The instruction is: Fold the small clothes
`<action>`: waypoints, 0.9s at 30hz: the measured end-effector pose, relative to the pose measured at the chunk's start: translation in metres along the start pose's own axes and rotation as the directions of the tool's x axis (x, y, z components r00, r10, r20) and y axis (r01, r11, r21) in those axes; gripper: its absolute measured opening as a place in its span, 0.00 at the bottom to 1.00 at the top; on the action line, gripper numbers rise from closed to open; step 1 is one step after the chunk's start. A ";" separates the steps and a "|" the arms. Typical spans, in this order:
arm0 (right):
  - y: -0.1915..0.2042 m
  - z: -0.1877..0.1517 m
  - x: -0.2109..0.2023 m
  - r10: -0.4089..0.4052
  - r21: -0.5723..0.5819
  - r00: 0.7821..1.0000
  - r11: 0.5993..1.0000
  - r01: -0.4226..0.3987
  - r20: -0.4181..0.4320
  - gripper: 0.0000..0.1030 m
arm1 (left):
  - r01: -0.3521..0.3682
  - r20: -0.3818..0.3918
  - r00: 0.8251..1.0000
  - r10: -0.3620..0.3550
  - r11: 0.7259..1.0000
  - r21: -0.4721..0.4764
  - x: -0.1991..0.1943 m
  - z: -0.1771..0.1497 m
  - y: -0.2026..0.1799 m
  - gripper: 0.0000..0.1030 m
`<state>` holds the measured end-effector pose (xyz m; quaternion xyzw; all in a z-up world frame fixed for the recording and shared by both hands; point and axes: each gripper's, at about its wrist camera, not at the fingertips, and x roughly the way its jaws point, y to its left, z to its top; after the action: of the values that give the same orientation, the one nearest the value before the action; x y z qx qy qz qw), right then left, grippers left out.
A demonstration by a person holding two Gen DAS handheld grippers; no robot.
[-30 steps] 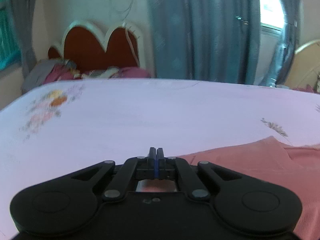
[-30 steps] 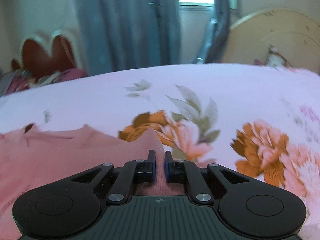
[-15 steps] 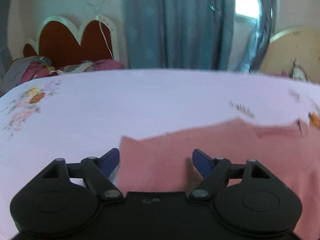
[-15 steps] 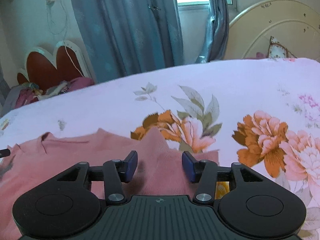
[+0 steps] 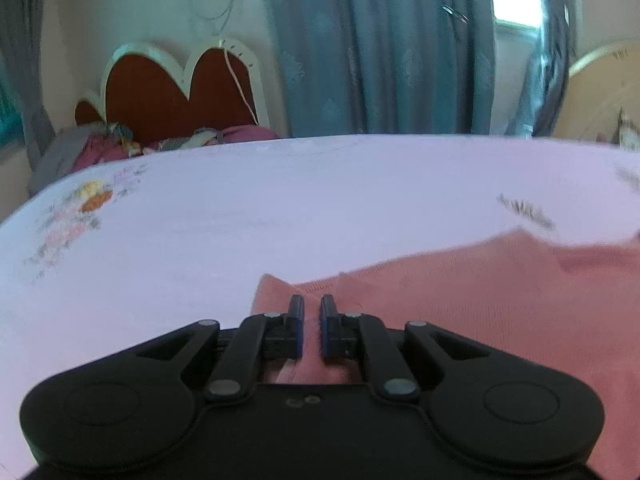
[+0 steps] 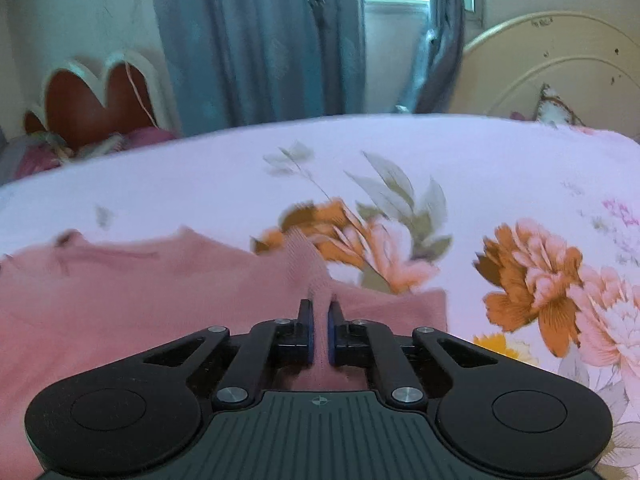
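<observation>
A small pink knit garment (image 5: 480,292) lies spread on a floral bedsheet (image 5: 240,216). In the left wrist view my left gripper (image 5: 311,310) is shut on the garment's left edge, with pink cloth pinched between its jaws. In the right wrist view the same garment (image 6: 140,292) stretches to the left, and my right gripper (image 6: 319,314) is shut on a raised fold of its right part. The cloth under both gripper bodies is hidden.
The bedsheet (image 6: 500,184) has large orange and pink flower prints on the right. A red scalloped headboard (image 5: 176,92) with piled clothes stands far left, blue curtains (image 5: 380,48) behind, a cream round headboard (image 6: 560,68) at far right.
Both grippers were open over the garment half a second ago. Both have now closed on pinches of the pink cloth.
</observation>
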<state>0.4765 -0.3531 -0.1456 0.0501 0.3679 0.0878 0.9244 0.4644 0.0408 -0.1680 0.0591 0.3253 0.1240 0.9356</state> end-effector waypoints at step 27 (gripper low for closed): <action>0.093 -0.089 -0.105 -0.024 -0.334 0.944 0.938 -0.093 -0.329 0.31 | 0.167 -0.045 0.986 -0.162 0.977 0.134 -0.098 -0.067 -0.013 0.67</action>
<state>0.3280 -0.2800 -0.1249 -0.1215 0.4945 0.1744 0.8428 0.3507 0.0041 -0.1647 0.0940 0.3526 0.0245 0.9307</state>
